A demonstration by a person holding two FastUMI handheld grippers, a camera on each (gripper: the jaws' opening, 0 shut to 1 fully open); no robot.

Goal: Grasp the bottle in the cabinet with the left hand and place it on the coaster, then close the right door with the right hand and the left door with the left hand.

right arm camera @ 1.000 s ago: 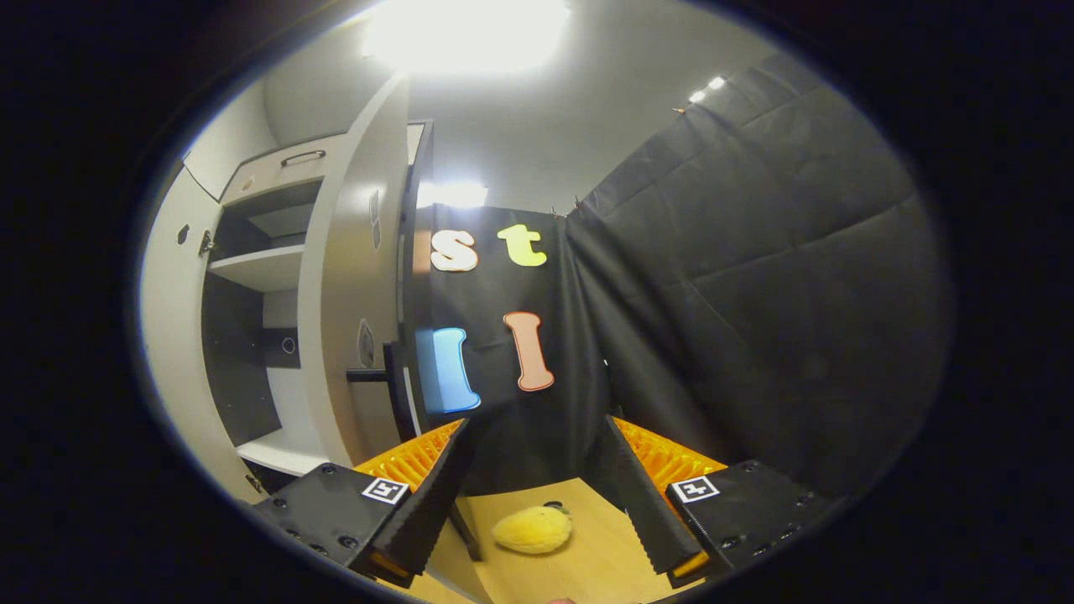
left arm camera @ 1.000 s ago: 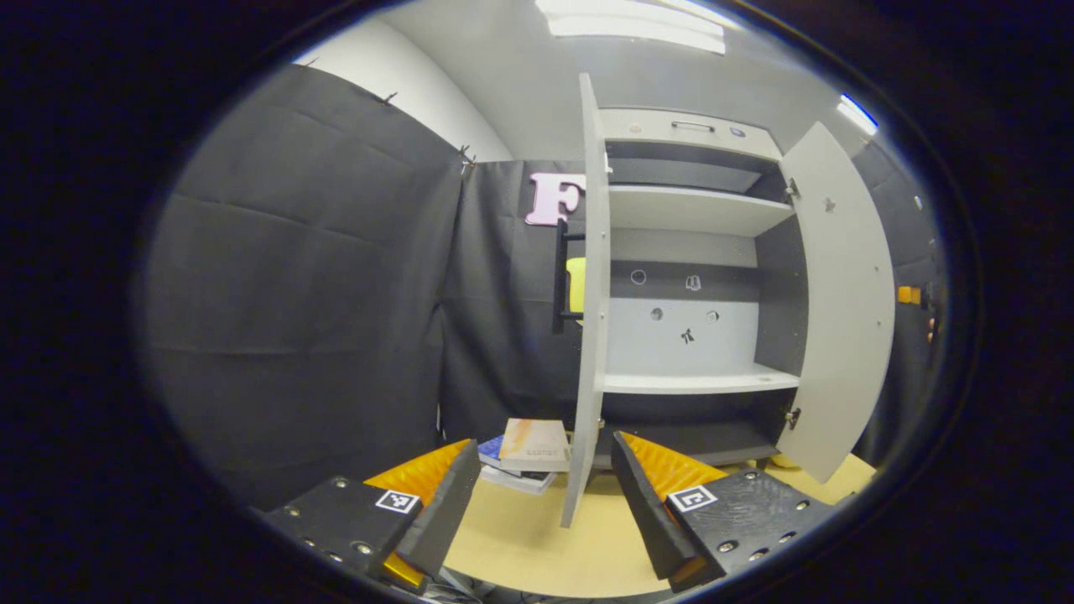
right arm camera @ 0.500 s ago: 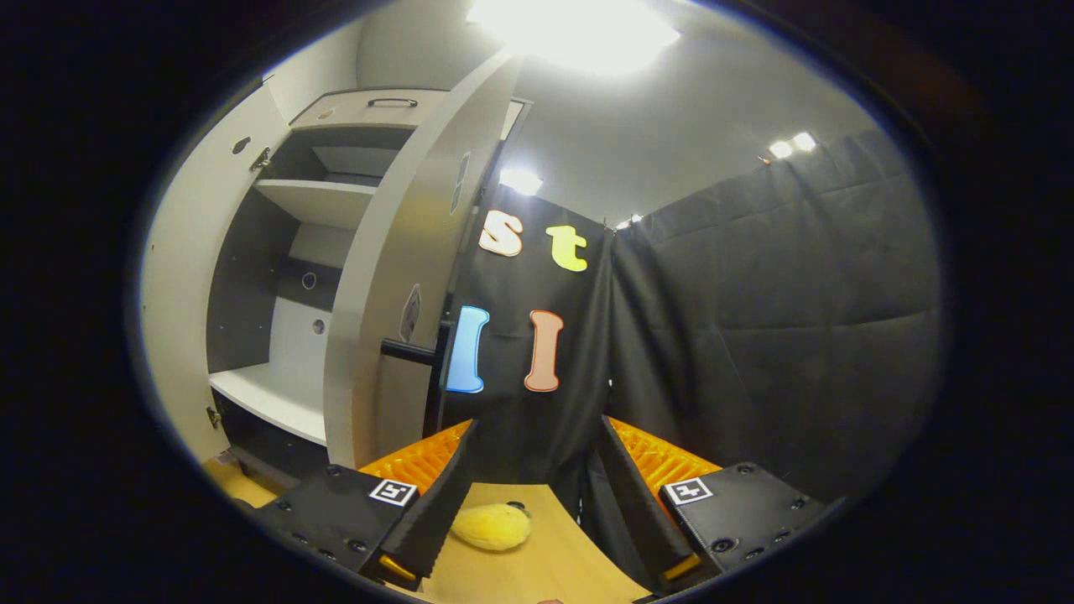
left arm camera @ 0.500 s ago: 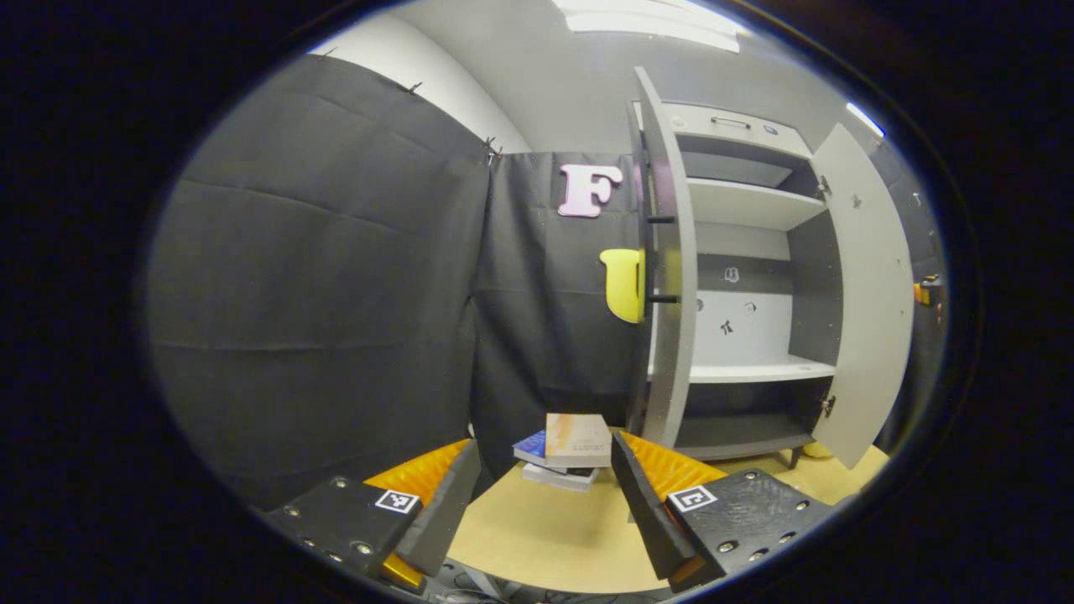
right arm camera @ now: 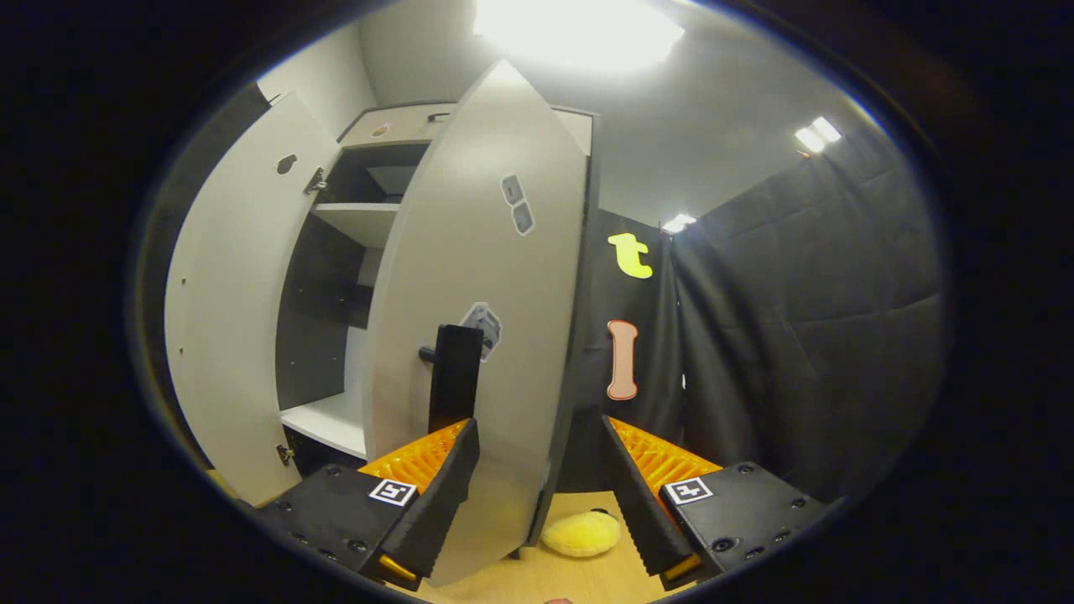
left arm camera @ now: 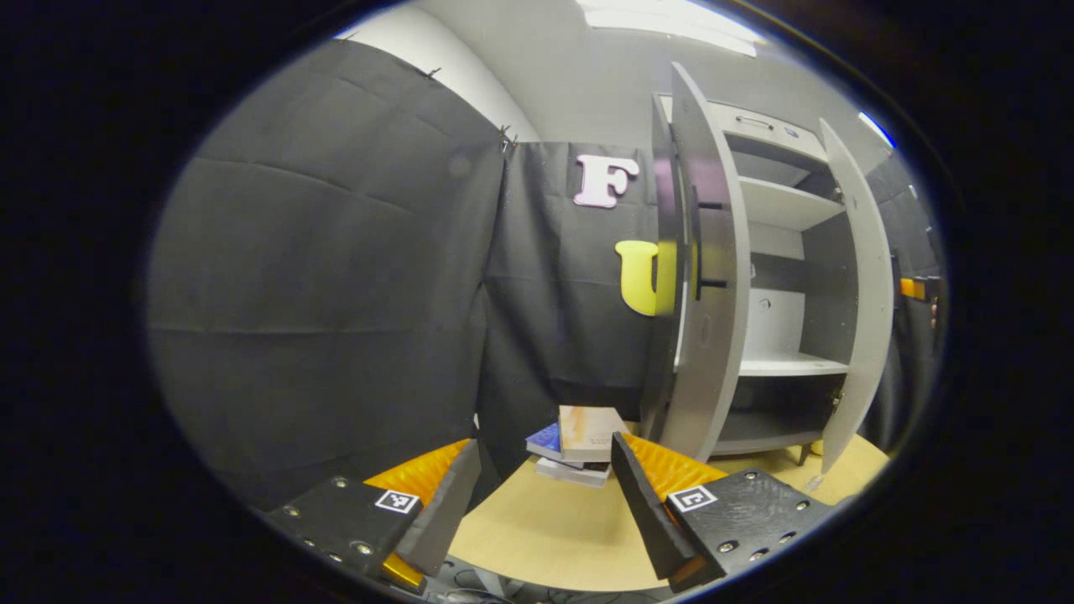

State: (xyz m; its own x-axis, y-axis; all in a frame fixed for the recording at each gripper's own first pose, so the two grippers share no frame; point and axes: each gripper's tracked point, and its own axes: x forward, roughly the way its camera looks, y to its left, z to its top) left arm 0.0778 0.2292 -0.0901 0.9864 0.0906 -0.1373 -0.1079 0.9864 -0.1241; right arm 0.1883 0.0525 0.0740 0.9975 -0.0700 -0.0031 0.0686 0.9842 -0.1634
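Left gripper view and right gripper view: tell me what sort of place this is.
Probably a staged recording booth rather than a home: black cloth walls enclose a grey cabinet with open doors on a wooden tabletop, with stacked books beside it.

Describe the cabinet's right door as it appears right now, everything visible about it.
The right door is a flat pale grey panel, matte like laminated board, standing upright and partly swung toward closing. Its outer face carries a dark vertical bar handle on a short standoff, plus small grey stickers. The right gripper sits open just before its lower edge; contact cannot be told. In the left gripper view its plain inner face shows a hinge.
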